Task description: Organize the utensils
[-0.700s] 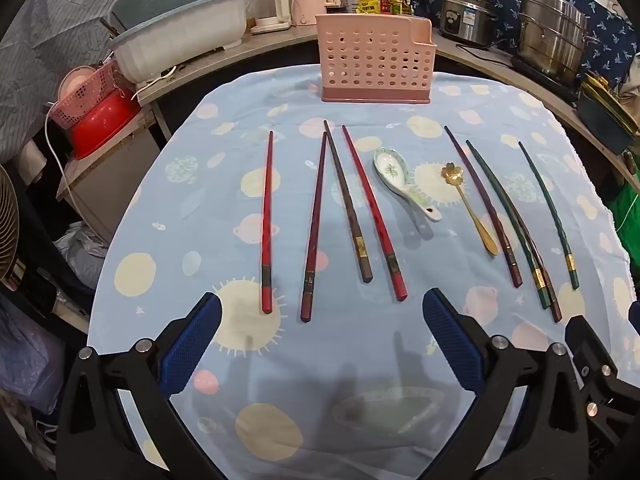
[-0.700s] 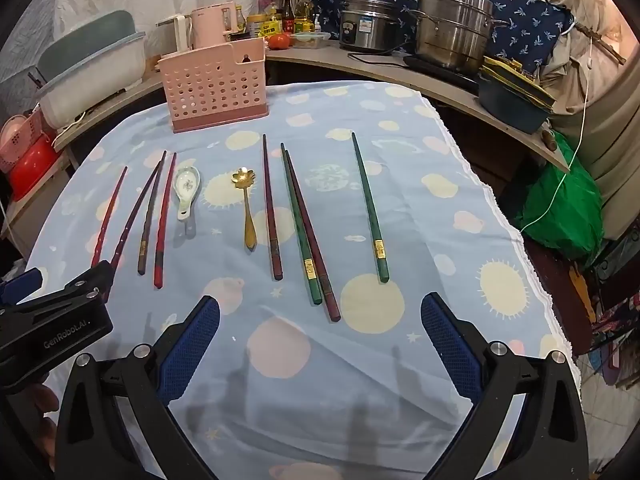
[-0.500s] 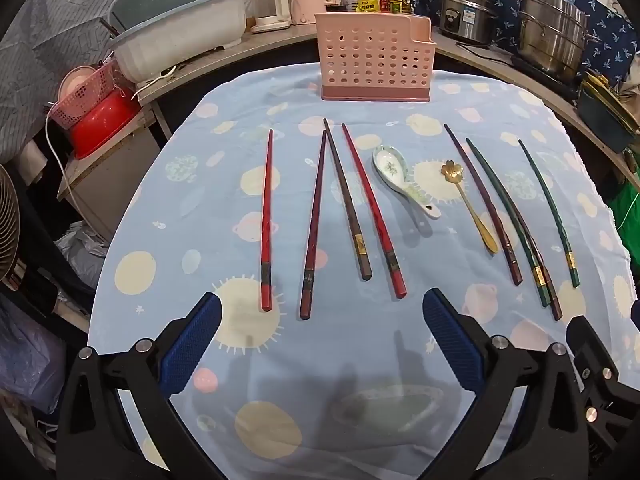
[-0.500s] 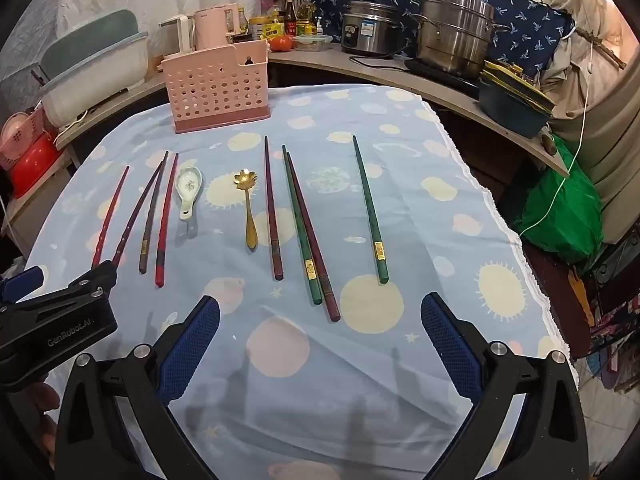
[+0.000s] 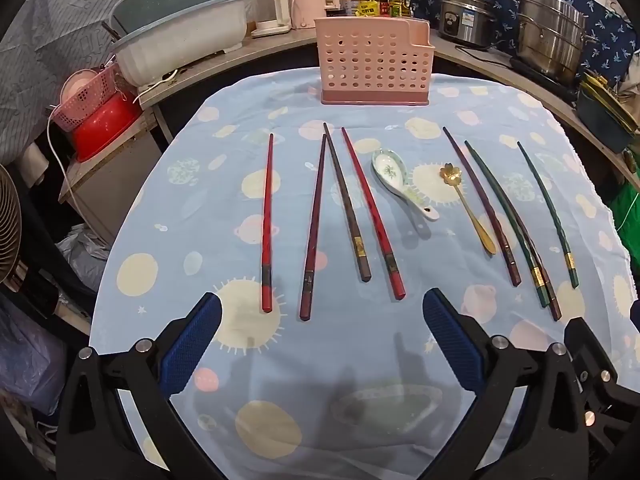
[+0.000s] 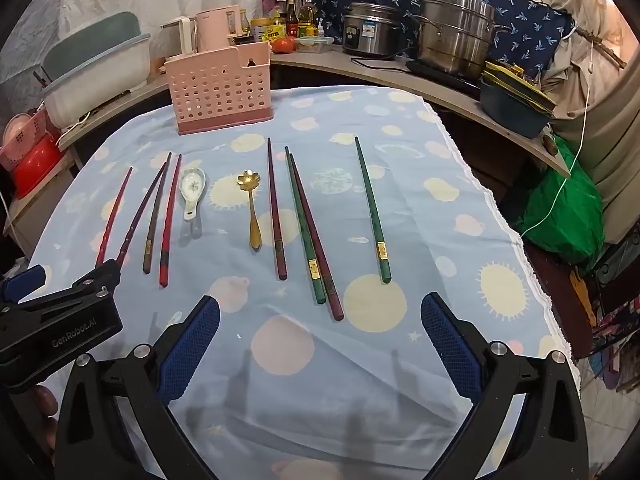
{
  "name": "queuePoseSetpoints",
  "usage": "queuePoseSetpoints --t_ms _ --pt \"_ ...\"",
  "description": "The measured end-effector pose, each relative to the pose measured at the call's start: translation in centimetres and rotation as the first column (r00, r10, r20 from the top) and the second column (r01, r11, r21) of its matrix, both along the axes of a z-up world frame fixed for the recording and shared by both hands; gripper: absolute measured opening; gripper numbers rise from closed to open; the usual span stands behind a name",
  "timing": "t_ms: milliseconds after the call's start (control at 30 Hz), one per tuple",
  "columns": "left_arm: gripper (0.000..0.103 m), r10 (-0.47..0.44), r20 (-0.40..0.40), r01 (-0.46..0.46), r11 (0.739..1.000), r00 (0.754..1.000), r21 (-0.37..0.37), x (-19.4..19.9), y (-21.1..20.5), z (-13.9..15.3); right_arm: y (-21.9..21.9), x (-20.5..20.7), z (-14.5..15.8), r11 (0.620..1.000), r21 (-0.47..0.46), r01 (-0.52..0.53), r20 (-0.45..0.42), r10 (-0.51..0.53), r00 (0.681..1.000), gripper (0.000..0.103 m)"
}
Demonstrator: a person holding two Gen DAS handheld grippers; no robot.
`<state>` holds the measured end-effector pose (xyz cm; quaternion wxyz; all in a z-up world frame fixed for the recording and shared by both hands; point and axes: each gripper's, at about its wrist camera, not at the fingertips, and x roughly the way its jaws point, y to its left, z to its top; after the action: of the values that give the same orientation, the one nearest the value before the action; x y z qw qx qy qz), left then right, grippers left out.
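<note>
Several chopsticks lie in a row on the blue patterned cloth: red and brown ones [image 5: 267, 220] on the left, maroon and green ones [image 5: 548, 208] on the right. A white ceramic spoon [image 5: 394, 178] and a gold spoon [image 5: 466, 204] lie between them. A pink perforated utensil holder [image 5: 374, 66] stands at the far edge; it also shows in the right wrist view [image 6: 220, 88]. My left gripper [image 5: 320, 344] is open and empty, near the red chopstick ends. My right gripper [image 6: 320, 344] is open and empty, near the maroon and green chopsticks [image 6: 316, 232].
A curved counter behind the table holds a white basin [image 5: 180, 48], kettles, bottles, a rice cooker [image 6: 370, 30] and a steel pot [image 6: 456, 36]. A red bowl and pink basket [image 5: 96, 116] sit at the left. A green bag [image 6: 560, 208] lies beyond the table's right edge.
Both grippers have barely shifted; nothing on the table has moved.
</note>
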<state>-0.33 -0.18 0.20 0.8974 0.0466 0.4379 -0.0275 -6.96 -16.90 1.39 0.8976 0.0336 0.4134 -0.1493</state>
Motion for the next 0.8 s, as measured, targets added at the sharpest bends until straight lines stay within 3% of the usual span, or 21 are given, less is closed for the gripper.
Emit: queuePoseSetpoints --t_ms 800 --pt "0.096 -0.004 0.006 0.004 1.000 1.000 0.009 0.19 -0.16 0.02 0.14 0.41 -0.39 1.000 0.004 -0.007 -0.003 0.007 1.000 0.097"
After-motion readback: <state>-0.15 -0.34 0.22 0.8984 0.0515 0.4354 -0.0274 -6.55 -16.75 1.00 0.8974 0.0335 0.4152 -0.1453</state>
